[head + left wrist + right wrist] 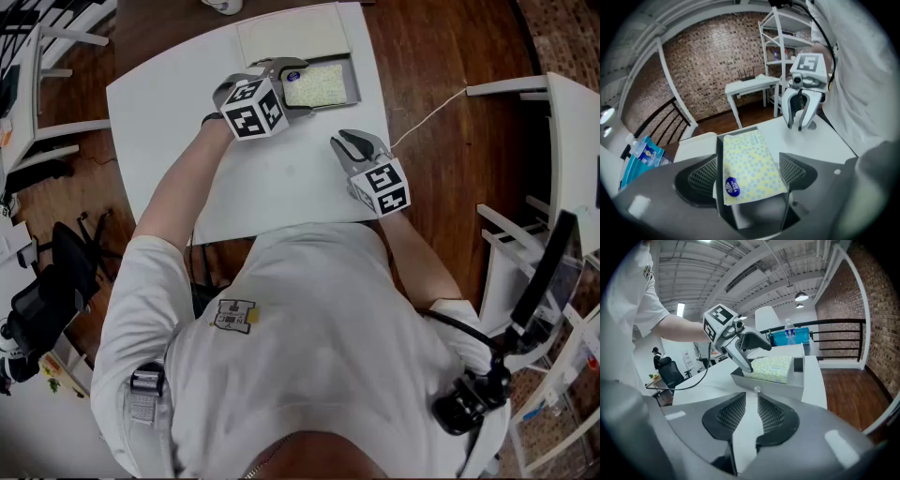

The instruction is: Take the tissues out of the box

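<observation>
A yellow tissue pack (319,84) with blue dots lies in an open grey box (354,82) at the far side of the white table (272,187). My left gripper (286,73) is over the box's near-left end, its jaws wide apart on either side of the tissue pack (750,164). Its pads (701,180) stand beside the pack's edges without visibly pressing on it. A blue sticker (732,186) marks the pack's near end. My right gripper (345,141) hovers over bare table right of the box. Its jaws are a narrow slit apart, nothing between them.
A cream flat lid (292,37) lies beyond the box. A thin white cable (431,112) runs off the table's right side towards white shelving (572,141). Blue packs (640,154) stand past the table's far end. Wooden floor surrounds the table.
</observation>
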